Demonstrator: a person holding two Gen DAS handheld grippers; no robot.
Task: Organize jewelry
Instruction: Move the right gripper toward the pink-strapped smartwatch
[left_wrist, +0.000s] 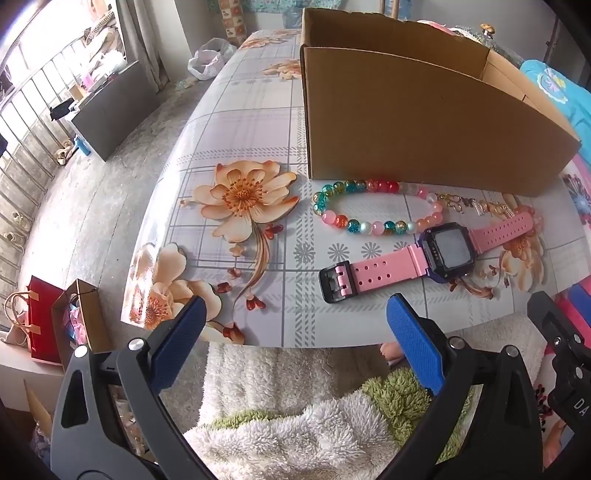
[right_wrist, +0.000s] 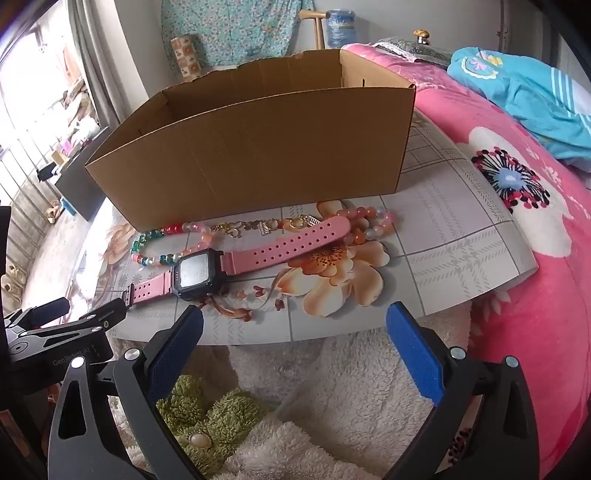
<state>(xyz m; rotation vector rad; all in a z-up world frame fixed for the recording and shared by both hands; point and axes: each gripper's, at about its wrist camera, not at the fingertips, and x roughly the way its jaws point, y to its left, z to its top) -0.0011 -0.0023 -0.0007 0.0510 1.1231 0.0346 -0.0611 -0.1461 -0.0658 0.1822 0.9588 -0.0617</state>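
Note:
A pink-strapped watch (left_wrist: 432, 258) with a dark square face lies flat on the flowered table mat (left_wrist: 251, 155), seen also in the right wrist view as watch (right_wrist: 236, 258). Behind it curls a multicoloured bead bracelet (left_wrist: 354, 210), bracelet (right_wrist: 162, 243), and a small gold chain (right_wrist: 258, 224) lies against the open cardboard box (left_wrist: 417, 122), box (right_wrist: 258, 155). My left gripper (left_wrist: 295, 325) hovers open at the mat's near edge, below the watch buckle. My right gripper (right_wrist: 295, 328) is open too, short of the watch, with nothing between its pads.
A pink flowered blanket (right_wrist: 517, 206) and blue cloth (right_wrist: 524, 92) lie right of the mat. A fluffy white and green garment (left_wrist: 295, 406) fills the foreground. Bags (left_wrist: 48, 325) stand on the floor at left. The right gripper's black frame (left_wrist: 561, 354) shows at the left view's right edge.

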